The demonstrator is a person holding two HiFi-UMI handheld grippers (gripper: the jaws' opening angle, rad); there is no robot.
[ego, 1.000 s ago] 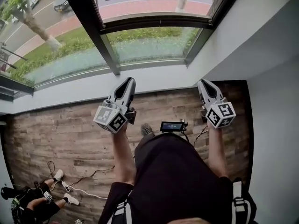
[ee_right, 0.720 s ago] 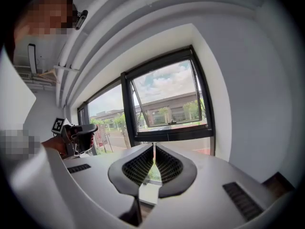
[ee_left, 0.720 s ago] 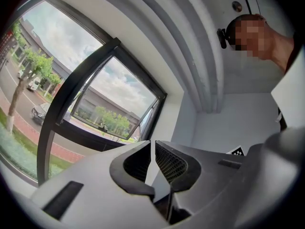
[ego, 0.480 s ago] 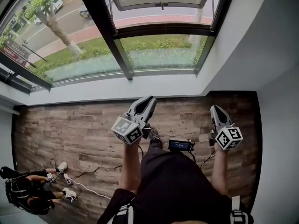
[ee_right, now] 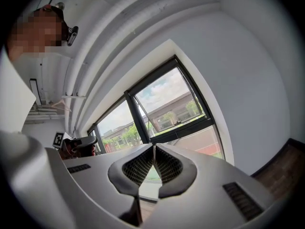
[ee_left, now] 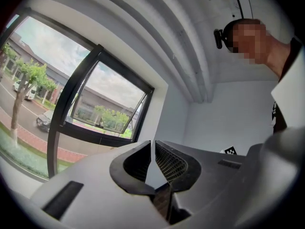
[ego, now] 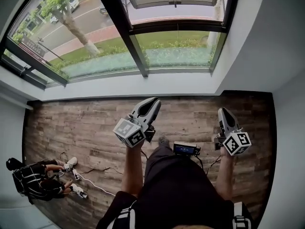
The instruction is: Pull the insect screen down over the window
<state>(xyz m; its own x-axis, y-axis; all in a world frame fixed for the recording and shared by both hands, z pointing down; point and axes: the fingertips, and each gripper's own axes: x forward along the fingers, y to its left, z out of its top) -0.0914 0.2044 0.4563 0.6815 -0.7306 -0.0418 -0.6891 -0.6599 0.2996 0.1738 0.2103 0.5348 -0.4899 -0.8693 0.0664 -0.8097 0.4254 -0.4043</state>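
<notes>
In the head view, the person stands on a brown wood floor (ego: 71, 123) and holds both grippers out toward the big window (ego: 176, 49). The left gripper (ego: 153, 101) and the right gripper (ego: 224, 111) are well apart, and both are a little way back from the white sill (ego: 143, 84). Neither one touches the window. Outside the glass are grass, a tree (ego: 71, 20) and a car (ego: 74, 3). A small black screen box (ego: 186, 149) sits at the person's front. Another person (ego: 35, 182) sits on the floor in the left corner, with a white cable (ego: 95, 187) near them. In the left gripper view, the left gripper (ee_left: 152, 152) has its jaws together with nothing between them. Past it, the window (ee_left: 90, 113) is on the left with one pane (ee_left: 112, 111) tilted open, and a white wall (ee_left: 224, 113) is ahead. In the right gripper view, the right gripper (ee_right: 153, 150) also has its jaws together and holds nothing. The window (ee_right: 167, 104) with its dark frame is right in front of it. The insect screen cannot be made out in any view.
</notes>
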